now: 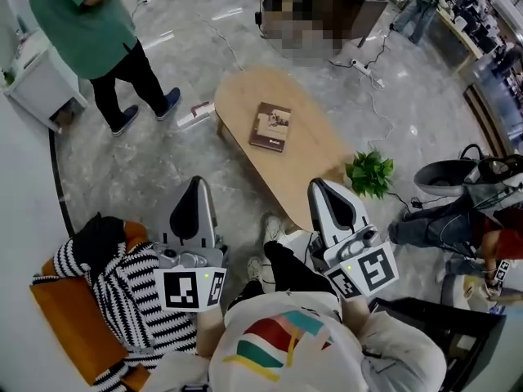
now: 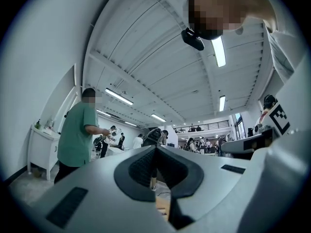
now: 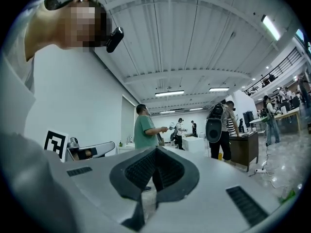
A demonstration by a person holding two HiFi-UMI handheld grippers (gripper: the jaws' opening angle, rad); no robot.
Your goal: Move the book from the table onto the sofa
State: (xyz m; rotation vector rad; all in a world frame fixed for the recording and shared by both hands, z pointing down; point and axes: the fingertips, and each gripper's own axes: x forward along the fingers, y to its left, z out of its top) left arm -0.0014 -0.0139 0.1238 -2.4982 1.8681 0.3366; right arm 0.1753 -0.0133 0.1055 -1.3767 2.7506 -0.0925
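Note:
A brown book (image 1: pixel 270 127) lies flat in the middle of the oval wooden table (image 1: pixel 245 96), with nothing else on it. Both grippers hang near the person's body, short of the table's near end and well apart from the book. My left gripper (image 1: pixel 196 181) points forward with its jaws pressed together and nothing between them (image 2: pixel 155 147). My right gripper (image 1: pixel 317 184) is likewise shut and empty (image 3: pixel 156 149), its tip close to the table's near corner. The orange sofa (image 1: pixel 69 321) stands at the lower left, partly covered by a black-and-white striped blanket (image 1: pixel 122 288).
A person in a green shirt (image 1: pixel 82 15) stands beyond the table's far left. A white cabinet (image 1: pixel 37 84) is at the left edge. A potted plant (image 1: pixel 370 172) sits by the table's right end. Cables and a power strip (image 1: pixel 366 70) lie on the floor beyond.

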